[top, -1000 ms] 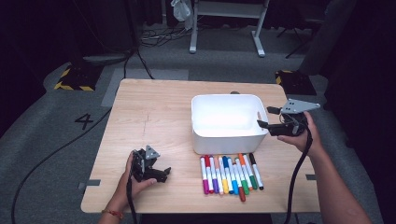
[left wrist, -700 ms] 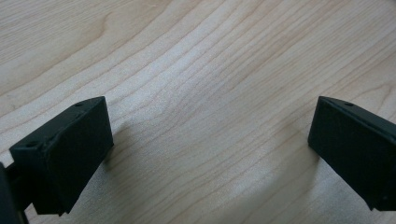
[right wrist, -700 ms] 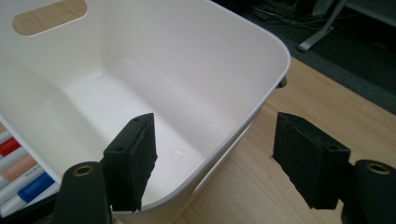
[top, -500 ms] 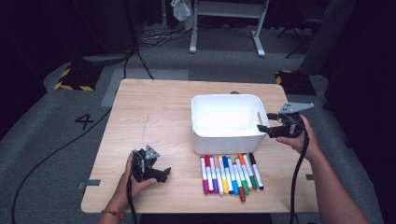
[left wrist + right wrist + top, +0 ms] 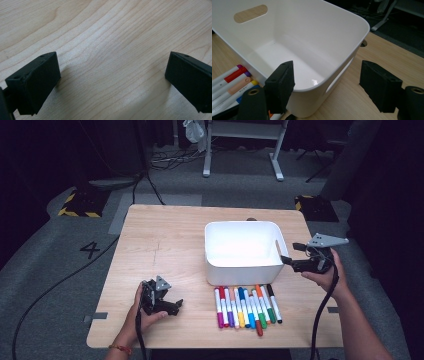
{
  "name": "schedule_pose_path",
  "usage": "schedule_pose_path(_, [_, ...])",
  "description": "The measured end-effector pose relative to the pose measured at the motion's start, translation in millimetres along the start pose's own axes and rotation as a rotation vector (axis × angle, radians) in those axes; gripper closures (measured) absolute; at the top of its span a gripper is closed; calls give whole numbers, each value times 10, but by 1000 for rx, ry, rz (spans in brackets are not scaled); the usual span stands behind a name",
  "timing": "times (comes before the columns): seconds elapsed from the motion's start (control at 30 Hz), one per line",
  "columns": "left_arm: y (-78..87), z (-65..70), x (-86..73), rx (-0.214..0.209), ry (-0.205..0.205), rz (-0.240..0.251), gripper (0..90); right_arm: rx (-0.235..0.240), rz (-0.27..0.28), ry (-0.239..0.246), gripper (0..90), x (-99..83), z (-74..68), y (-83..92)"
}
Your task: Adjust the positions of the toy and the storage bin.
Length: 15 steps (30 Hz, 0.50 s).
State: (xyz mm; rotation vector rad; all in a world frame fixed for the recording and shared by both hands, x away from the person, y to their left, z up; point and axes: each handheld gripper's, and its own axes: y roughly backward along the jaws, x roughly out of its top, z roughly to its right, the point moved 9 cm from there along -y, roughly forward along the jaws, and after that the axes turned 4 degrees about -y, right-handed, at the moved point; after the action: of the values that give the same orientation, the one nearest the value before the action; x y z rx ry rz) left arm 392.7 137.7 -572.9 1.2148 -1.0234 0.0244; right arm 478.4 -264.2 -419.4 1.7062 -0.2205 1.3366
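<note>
A white plastic bin (image 5: 245,271) stands on the wooden table (image 5: 165,245), right of centre, and is empty inside (image 5: 287,52). Several coloured markers (image 5: 247,306) lie side by side in a row in front of it; the right gripper view shows their ends (image 5: 232,80). My right gripper (image 5: 289,253) hovers at the bin's right end. Its jaws have just been opening and stand on either side of the bin's end wall (image 5: 328,75) without pressing it. My left gripper (image 5: 175,306) rests on the table at the front left, open over bare wood (image 5: 112,67).
A round hole (image 5: 251,219) sits in the tabletop behind the bin. A grey floor with cables (image 5: 60,280) and a painted 4 (image 5: 91,250) surrounds the table. Desk legs (image 5: 240,150) stand at the back.
The right hand has drifted slightly toward the near side of the table, beside the bin's right end. The left hand and gripper have stayed still.
</note>
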Motion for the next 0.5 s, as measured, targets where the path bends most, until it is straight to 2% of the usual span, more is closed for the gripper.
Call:
schedule_pose_path(0.07, [0,0,0,0,0,0,0,-4,27,-7,280,-26,-8,104])
schedule_pose_path(0.13, [0,0,0,0,0,0,0,-28,54,4,282,-45,-3,210])
schedule_pose_path(0.17, [0,0,0,0,0,0,0,-25,60,-3,285,-89,-16,293])
schedule_pose_path(0.2, [0,0,0,0,0,0,0,-25,60,-3,285,-89,-16,293])
schedule_pose_path(0.23, [1,-1,-1,4,2,0,0,-20,57,-15,285,-173,-39,344])
schedule_pose_path(0.27, [1,-1,-1,4,2,0,0,-20,57,-15,285,-173,-39,344])
schedule_pose_path(0.33, [0,1,-1,2,3,0,0,-3,37,-29,288,-371,-108,355])
schedule_pose_path(0.43, [1,0,-1,3,2,0,1,15,-8,-37,289,-602,-198,274])
schedule_pose_path(0.47, [1,0,-1,3,2,0,1,15,-8,-37,289,-602,-198,274])
schedule_pose_path(0.5, [1,-1,-1,3,2,0,1,13,-27,-33,292,-685,-228,230])
